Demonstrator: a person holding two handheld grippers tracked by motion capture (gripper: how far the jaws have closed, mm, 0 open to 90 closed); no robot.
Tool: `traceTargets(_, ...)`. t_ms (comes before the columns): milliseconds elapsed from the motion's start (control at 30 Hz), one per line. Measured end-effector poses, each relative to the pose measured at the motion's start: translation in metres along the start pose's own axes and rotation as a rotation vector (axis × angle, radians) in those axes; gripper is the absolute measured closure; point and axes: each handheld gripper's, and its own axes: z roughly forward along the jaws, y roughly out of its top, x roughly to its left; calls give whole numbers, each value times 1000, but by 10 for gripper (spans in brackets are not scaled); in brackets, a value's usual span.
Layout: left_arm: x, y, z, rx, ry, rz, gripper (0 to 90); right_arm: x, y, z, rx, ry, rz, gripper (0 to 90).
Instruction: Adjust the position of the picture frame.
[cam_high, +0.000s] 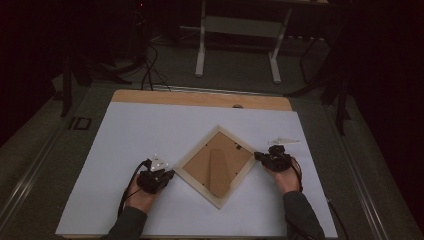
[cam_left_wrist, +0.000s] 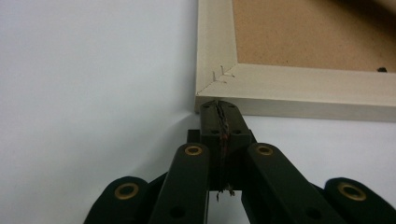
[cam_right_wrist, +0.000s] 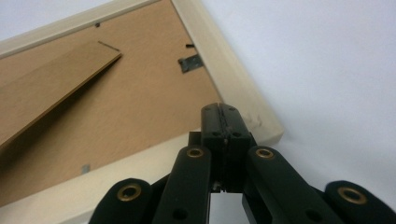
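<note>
A pale wooden picture frame (cam_high: 200, 150) lies face down on the white board, turned like a diamond, its brown backing and fold-out stand (cam_high: 219, 172) facing up. My left gripper (cam_high: 171, 174) is shut with nothing in it. Its tips (cam_left_wrist: 220, 108) sit right at the outer edge of the frame (cam_left_wrist: 219, 79), by its left corner. My right gripper (cam_high: 256, 155) is also shut and holds nothing. Its tips (cam_right_wrist: 219, 109) are at the frame's (cam_right_wrist: 243, 93) right corner, over the wooden border. I cannot tell whether either gripper touches the wood.
The white board (cam_high: 130, 135) covers most of a wooden table, whose bare strip (cam_high: 200, 98) shows along the far edge. A small clear plastic piece (cam_high: 284, 141) lies just beyond my right gripper. Dark floor, cables and table legs lie beyond the far edge.
</note>
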Motion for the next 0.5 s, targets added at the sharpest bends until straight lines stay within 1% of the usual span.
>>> traceTargets(167, 3, 3, 5, -12, -8, -33, 900, -7, 5, 4, -10, -25, 28, 900)
traceTargets(233, 4, 3, 5, -13, -9, -37, 900, -9, 6, 5, -8, -32, 34, 900)
traceTargets(333, 6, 4, 7, -22, -10, -48, 900, -13, 11, 12, -8, -56, 49, 900)
traceTargets(433, 6, 5, 8, -27, -8, -54, 900, -17, 12, 16, -10, -71, 73, 900)
traceTargets(500, 6, 5, 9, -30, -8, -60, 900, -18, 12, 18, -6, -82, 80, 900)
